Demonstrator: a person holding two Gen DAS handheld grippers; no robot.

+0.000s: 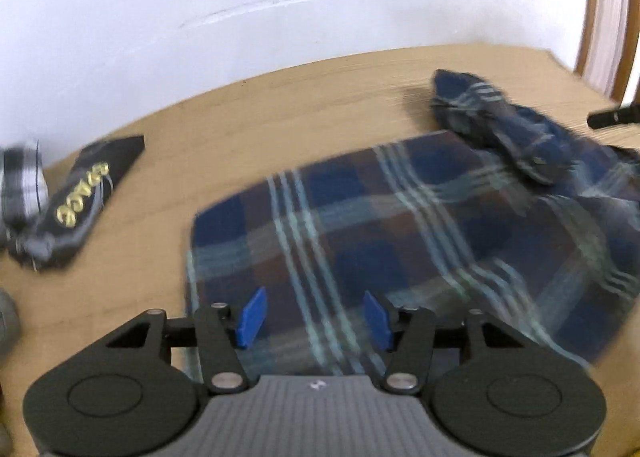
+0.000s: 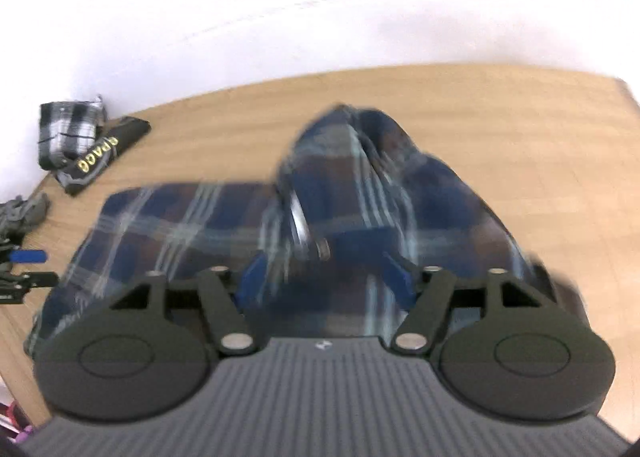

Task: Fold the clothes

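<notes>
Lying on the wooden table [image 1: 168, 145], the plaid shirt [image 1: 400, 241] spreads beneath both claws: left claw [image 1: 316, 317] gapes wide; right claw [image 2: 326, 277] stands apart around bunched fabric.

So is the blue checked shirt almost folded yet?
Partly. The shirt's left part lies flat on the table. Its right part is bunched up between the open right gripper's fingers, not pinched. The left gripper hovers open, holding nothing. Smoothing and final folds remain. A black folded garment waits aside.
</notes>
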